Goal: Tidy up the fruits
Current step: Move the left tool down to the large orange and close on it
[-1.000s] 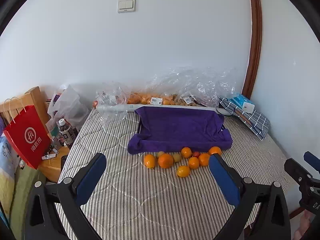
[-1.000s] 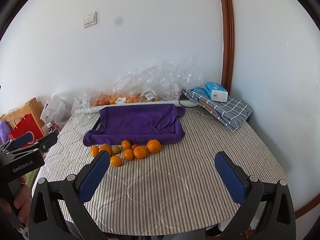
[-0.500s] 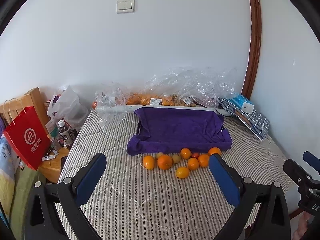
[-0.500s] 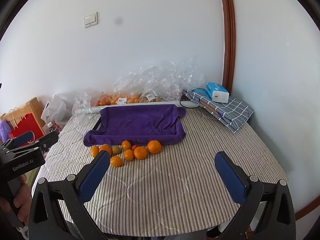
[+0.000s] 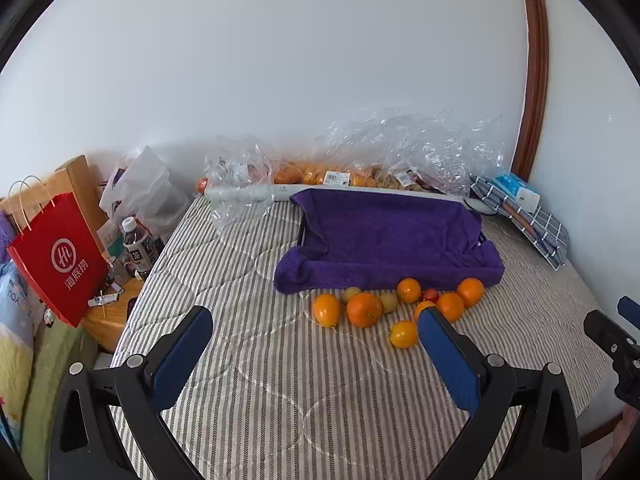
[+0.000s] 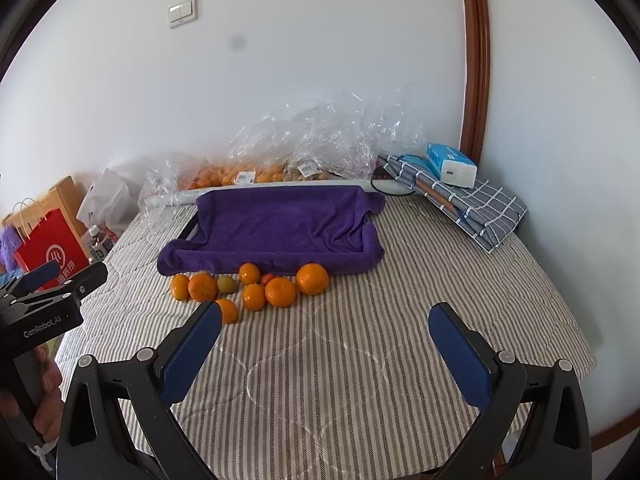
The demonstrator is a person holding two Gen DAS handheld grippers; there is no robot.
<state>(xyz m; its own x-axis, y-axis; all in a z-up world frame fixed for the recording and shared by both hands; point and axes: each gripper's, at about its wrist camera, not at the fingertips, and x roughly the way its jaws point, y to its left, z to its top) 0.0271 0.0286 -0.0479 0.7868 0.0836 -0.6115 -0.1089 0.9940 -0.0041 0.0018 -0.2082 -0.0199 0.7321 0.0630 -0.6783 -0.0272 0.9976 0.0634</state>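
Orange fruits [image 5: 364,309] lie clustered on the striped tabletop [image 5: 280,380] just before the purple-towelled tray [image 5: 392,236]; with left gripper [image 5: 316,344] and right gripper [image 6: 324,340] both spread wide and empty, approach an outlying fruit first, closing gently to avoid scattering neighbours.

The bed [image 5: 280,380] is viewed from above its near edge by both wrist cameras, faced toward the wall. The purple towel [image 5: 384,236] [image 6: 280,228] and oranges [image 5: 364,309] [image 6: 280,292], some way ahead, are shared.
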